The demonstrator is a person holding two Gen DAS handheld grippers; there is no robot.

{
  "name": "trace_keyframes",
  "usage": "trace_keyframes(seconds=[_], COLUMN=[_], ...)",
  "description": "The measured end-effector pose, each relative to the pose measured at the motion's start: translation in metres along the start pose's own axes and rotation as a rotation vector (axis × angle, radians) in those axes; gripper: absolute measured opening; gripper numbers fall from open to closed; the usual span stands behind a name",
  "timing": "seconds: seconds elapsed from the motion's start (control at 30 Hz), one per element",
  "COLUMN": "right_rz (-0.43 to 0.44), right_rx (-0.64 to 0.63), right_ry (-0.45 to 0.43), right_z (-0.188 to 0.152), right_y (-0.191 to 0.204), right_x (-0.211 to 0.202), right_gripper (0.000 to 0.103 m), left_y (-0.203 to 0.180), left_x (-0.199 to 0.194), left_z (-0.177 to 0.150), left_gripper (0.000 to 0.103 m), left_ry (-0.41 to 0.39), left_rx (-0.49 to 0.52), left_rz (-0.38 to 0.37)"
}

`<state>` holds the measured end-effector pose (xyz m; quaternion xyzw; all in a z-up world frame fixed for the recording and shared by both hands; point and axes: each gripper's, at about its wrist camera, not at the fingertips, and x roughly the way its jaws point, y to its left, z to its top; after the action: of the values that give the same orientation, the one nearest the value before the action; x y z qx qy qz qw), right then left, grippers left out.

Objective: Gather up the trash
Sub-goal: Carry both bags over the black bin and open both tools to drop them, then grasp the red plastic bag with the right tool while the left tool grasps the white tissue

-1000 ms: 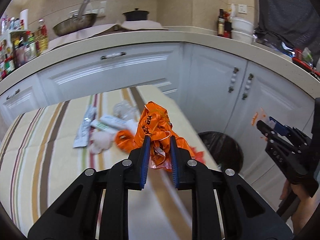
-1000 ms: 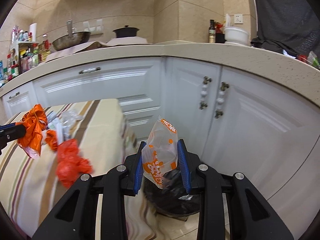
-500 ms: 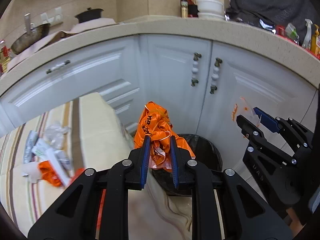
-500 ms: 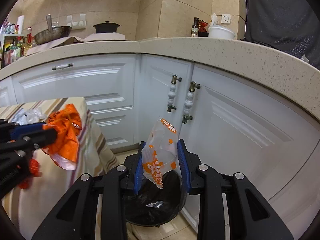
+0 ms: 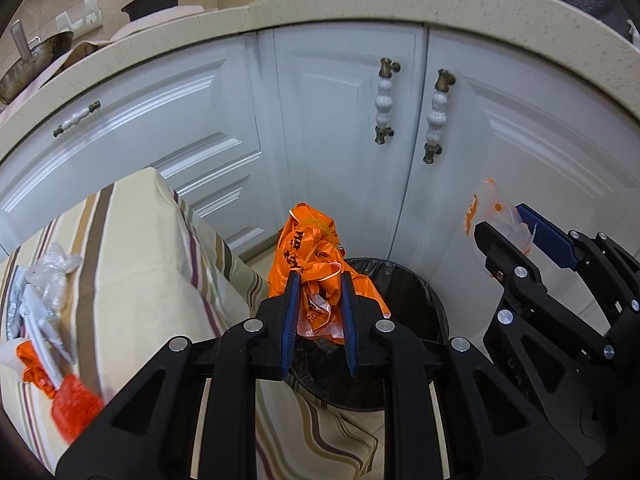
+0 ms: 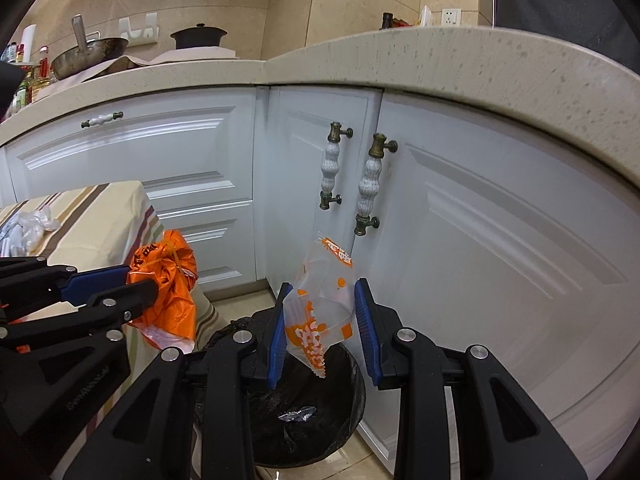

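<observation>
My left gripper (image 5: 318, 300) clamps a crumpled orange plastic bag (image 5: 310, 252), hiding part of the black-lined trash bin (image 5: 412, 300). My right gripper (image 6: 324, 316) grips a clear orange-printed bag (image 6: 320, 304); its lettering is unreadable.

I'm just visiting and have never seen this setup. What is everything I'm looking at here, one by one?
Orange plastic bag: one, orange, crumpled, clamped in the left gripper above the bin.
Clear bag: one, clear with orange print, clamped in the right gripper above the bin.
Trash bin: one, black liner, on the floor by the cabinets; a small wrapper lies inside.
Table: one, striped cloth, left of the bin.
Trash left on table: several pieces, white, clear and orange.
Cabinet doors: white, behind the bin.
Door handles: two upright, white and brass.
Countertop: beige speckled.
Wok: one, metal, on the counter.
Black pot: one, on the counter.
Left gripper: black, blue fingers.
Right gripper: black, blue fingers.
</observation>
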<state>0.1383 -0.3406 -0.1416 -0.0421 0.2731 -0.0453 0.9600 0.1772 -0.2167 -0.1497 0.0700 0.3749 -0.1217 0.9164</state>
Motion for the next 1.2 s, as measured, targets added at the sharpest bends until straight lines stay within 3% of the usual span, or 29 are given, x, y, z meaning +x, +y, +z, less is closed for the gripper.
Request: trace_keyframes(seconds=[0.03, 0.17, 0.23, 0.37, 0.73, 0.93, 1.2], right_rz=[0.0, -0.002, -0.01, -0.017, 0.023, 0.119, 0.27], right_rx=[0.001, 0.043, 0.059, 0.076, 0.076, 0.059, 0.011], right_ry=[0.003, 0.012, 0.022, 0.024, -0.009, -0.042, -0.049], right_z=[0.0, -0.003, -0.005, -0.005, 0.01, 0.021, 0.019], right_y=[-0.001, -0.007, -0.011, -0.015, 0.005, 0.049, 0.119], right_x=[0.004, 0.023, 0.03, 0.027, -0.022, -0.058, -0.088], right_gripper=[0.032, 0.048, 0.048, 0.048, 0.053, 0.058, 0.061], left_y=[0.0, -0.006, -0.006, -0.002, 0.046, 0.097, 0.17], left_x=[0.003, 0.026, 0.033, 0.027, -0.041, -0.091, -0.135], left_z=[-0.001, 0.001, 0.001, 0.003, -0.002, -0.02, -0.056], left_gripper=[0.022, 0.033, 0.043, 0.054, 0.06, 0.061, 0.062], left_ry=[-0.001, 0.012, 0.024, 0.017, -0.038, -0.074, -0.064], left_rx=[-0.001, 0.016, 0.013, 0.004, -0.053, -0.114, -0.198], left_rz=[0.004, 0.027, 0.036, 0.025, 0.001, 0.081, 0.206])
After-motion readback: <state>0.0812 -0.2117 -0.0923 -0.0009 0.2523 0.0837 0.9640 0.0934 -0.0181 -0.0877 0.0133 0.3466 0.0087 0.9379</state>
